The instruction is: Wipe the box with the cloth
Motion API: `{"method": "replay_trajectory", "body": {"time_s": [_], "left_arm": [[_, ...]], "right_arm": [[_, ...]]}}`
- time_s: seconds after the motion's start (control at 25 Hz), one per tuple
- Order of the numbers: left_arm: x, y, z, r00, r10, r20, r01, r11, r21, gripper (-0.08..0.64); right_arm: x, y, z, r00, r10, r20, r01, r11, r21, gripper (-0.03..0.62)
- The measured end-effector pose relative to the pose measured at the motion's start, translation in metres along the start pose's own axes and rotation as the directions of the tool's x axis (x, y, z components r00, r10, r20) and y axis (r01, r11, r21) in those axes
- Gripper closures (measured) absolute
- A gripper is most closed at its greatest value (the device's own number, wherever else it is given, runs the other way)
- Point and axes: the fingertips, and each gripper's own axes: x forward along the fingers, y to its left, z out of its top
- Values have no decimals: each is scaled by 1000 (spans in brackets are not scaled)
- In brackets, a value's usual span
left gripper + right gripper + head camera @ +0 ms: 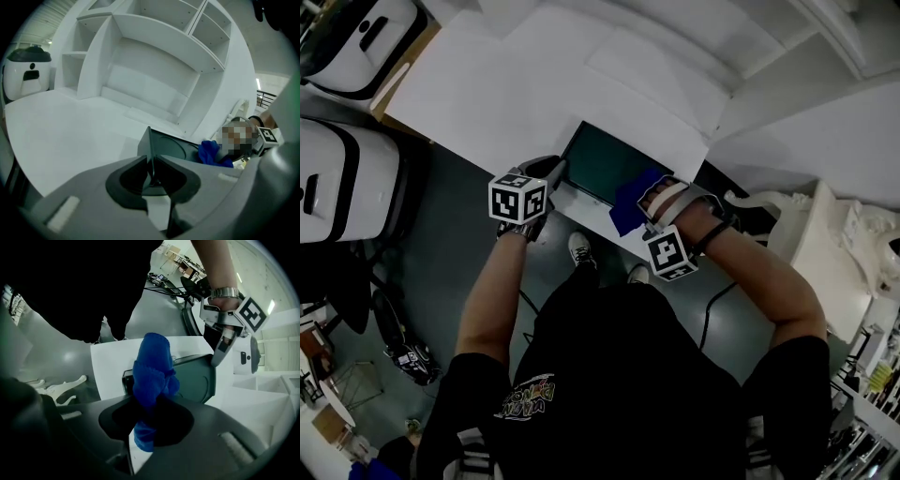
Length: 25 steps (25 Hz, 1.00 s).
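A flat dark green box (pixel 600 161) lies at the near edge of the white table (pixel 506 89). My left gripper (pixel 555 174) is shut on the box's left edge; in the left gripper view the thin rim (pixel 149 150) runs between the closed jaws of the left gripper (pixel 151 174). My right gripper (pixel 652 201) is shut on a blue cloth (pixel 632 202), which rests on the box's near right corner. In the right gripper view the cloth (pixel 152 373) bunches up out of the right gripper (pixel 149 414) and covers part of the box (pixel 199 380).
White open shelving (pixel 154 61) rises behind the table. Two white rounded machines (pixel 342 178) stand on the floor at the left. A white cluttered stand (pixel 830 239) is at the right. The person's shoes (pixel 579 249) and cables lie below the table edge.
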Motion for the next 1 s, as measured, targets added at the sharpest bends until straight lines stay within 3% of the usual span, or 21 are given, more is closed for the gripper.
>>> {"method": "replay_trajectory", "body": {"time_s": [0.52,0.76,0.88,0.96,1.0], "left_arm": [[3,0,0,1000,26,-11,-26,1000,5,500],[1,0,0,1000,20,-18,-20,1000,12,500],[1,-1,0,1000,13,-19,-13,1000,12,500],[1,-1,0,1000,6,-18,-6,1000,10,500],[1,-1,-1,1000,2,-17,-2,1000,9,500]], "right_arm": [[-11,26,-15,1000,7,-28,-6,1000,20,502],[-12,25,-13,1000,-3,-21,5,994,111,502],[-16,22,-13,999,3,40,-16,950,311,502],[-20,19,-15,996,-14,86,-30,875,483,502],[-23,16,-17,994,-34,106,-33,818,574,502]]}}
